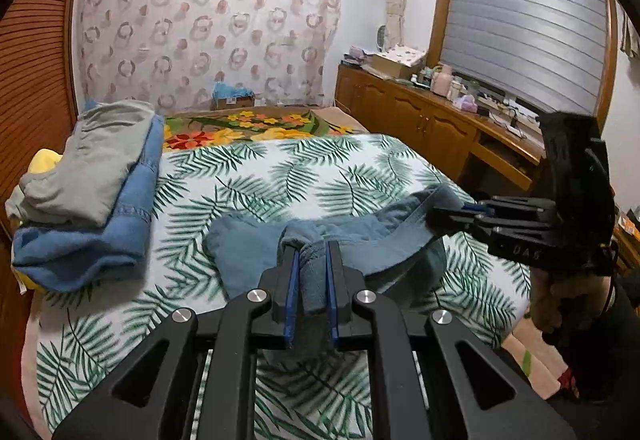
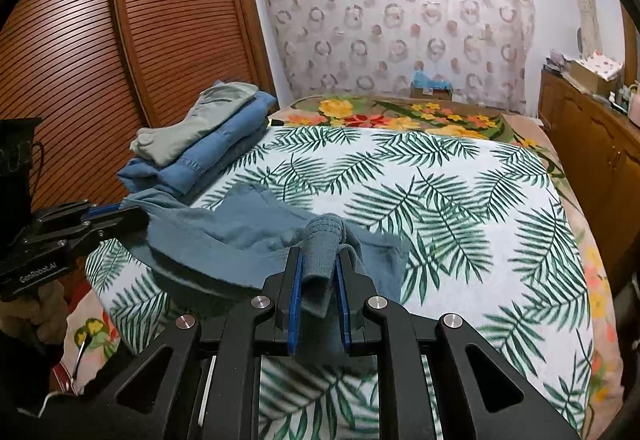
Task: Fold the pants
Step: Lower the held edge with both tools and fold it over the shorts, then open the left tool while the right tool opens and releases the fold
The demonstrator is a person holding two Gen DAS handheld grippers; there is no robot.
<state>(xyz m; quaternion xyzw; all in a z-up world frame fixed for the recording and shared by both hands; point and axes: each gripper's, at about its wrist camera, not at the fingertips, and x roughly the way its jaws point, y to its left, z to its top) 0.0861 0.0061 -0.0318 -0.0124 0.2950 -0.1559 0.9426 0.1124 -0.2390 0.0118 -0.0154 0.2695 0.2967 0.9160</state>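
Both grippers level above the bed (image 1: 248,176); left gripper (image 1: 311,252) and right gripper (image 2: 318,260) clenched on blue-grey pants (image 1: 248,252).

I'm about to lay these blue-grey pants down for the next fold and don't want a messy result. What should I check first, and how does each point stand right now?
1. Left gripper shut on the pants: ok.
2. Right gripper shut on the pants: ok.
3. Fabric taut between the two grips: not ok, it sags and bunches.
4. Open space ahead on the leaf-print sheet: ok.
5. Stack of folded clothes clear of the pants: ok.
6. Legs aligned: cannot tell.
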